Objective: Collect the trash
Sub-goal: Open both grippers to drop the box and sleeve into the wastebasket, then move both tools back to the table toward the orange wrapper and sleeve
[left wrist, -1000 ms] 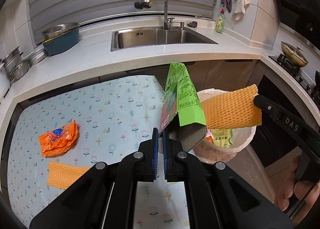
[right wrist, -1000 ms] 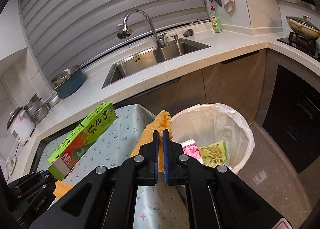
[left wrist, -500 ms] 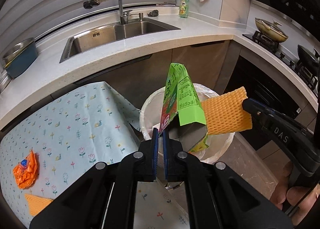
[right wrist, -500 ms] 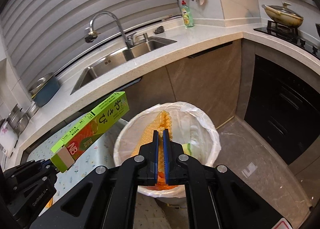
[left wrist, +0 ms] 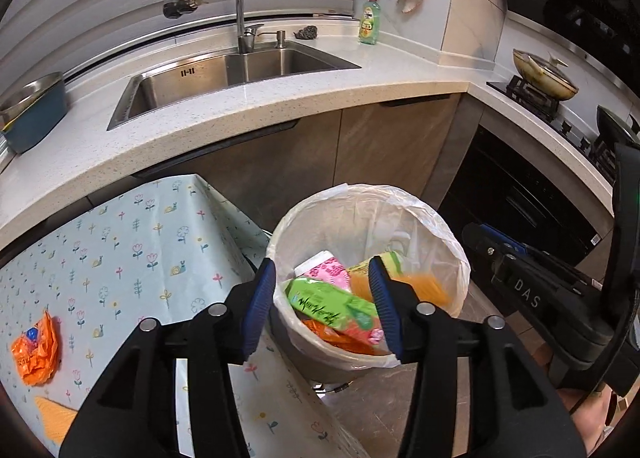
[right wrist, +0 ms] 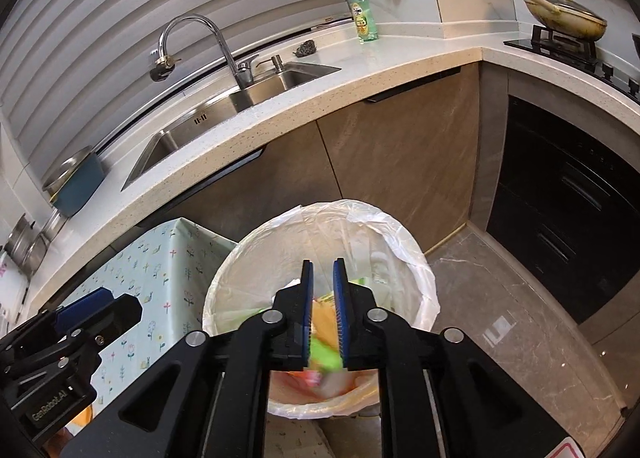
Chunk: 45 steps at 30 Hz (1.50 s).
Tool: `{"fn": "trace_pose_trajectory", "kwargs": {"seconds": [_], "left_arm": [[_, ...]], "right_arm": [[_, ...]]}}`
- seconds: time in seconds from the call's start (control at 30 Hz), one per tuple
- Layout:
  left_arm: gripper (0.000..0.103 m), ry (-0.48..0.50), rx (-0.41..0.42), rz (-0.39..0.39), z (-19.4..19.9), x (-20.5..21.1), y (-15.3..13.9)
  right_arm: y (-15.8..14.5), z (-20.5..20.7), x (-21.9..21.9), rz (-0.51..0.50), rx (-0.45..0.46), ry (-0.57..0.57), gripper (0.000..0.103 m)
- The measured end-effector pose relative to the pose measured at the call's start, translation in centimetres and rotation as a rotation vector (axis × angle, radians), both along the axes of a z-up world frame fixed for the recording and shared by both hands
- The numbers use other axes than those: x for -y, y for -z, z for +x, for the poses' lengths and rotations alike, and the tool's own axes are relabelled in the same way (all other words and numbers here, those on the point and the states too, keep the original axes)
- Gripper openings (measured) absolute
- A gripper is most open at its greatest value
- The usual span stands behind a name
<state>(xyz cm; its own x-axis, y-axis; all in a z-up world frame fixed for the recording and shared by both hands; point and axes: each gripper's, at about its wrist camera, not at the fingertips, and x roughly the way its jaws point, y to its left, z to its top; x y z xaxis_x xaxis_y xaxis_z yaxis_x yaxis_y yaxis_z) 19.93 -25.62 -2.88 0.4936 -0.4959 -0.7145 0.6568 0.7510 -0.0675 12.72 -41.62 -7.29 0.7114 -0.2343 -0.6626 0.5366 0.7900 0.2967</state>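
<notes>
The trash bin [left wrist: 360,194] with a white liner stands on the floor beside the table. The green box [left wrist: 332,306] lies inside it among other wrappers. My left gripper [left wrist: 322,306] hangs over the bin, its jaws opening, with nothing between them. In the right wrist view my right gripper [right wrist: 323,270] is above the bin [right wrist: 400,234] too. Its jaws are opening by a narrow gap, and the orange foam net [right wrist: 324,318] is a blur dropping below them. The net [left wrist: 424,290] also shows inside the bin. An orange wrapper [left wrist: 36,350] and an orange foam piece [left wrist: 52,418] lie on the table.
The table has a floral cloth [left wrist: 132,258] and touches the bin's left side. Behind are a counter with a sink [left wrist: 224,74] and a soap bottle [left wrist: 369,20]. A stove with a pan [left wrist: 544,74] is at the right, above dark cabinets. Grey floor lies right of the bin.
Both grippers moved over the bin and opened. The green box left the left gripper and lies in the bin. The orange net left the right gripper and is dropping in.
</notes>
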Motion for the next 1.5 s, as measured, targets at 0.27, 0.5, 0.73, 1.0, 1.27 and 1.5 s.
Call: {"fn": "trace_pose_trajectory", "kwargs": {"seconds": [0.27,0.5,0.73,1.0,1.27,1.5], "left_arm": [[0.050,-0.065,0.014,-0.013,0.1,-3.1,-0.9],[0.054,-0.115,0.033,-0.025,-0.5,-6.2,-2.0],[0.055,-0.173,0.039,-0.038,-0.9,-10.4,-2.9],[0.055,-0.243,0.042,-0.031,-1.3,-15.9,-3.1],[0.060,-0.308,0.040,-0.034,-1.5,-21.0,-3.1],[0.066,-0.368,0.045,-0.033,-1.4,-25.5,-2.9]], "right_arm": [[-1.1,-0.8,-1.3,0.007,0.027,-0.017,0.031],[-3.0,-1.4,-4.3,0.000,0.053,-0.056,0.041],[-4.4,-1.3,-8.5,-0.011,0.064,-0.122,0.045],[-5.7,-0.9,-14.3,-0.027,0.077,-0.212,0.053],[-5.9,-0.2,-19.7,-0.033,0.071,-0.284,0.057],[-5.6,0.4,-24.0,-0.032,0.058,-0.336,0.062]]}}
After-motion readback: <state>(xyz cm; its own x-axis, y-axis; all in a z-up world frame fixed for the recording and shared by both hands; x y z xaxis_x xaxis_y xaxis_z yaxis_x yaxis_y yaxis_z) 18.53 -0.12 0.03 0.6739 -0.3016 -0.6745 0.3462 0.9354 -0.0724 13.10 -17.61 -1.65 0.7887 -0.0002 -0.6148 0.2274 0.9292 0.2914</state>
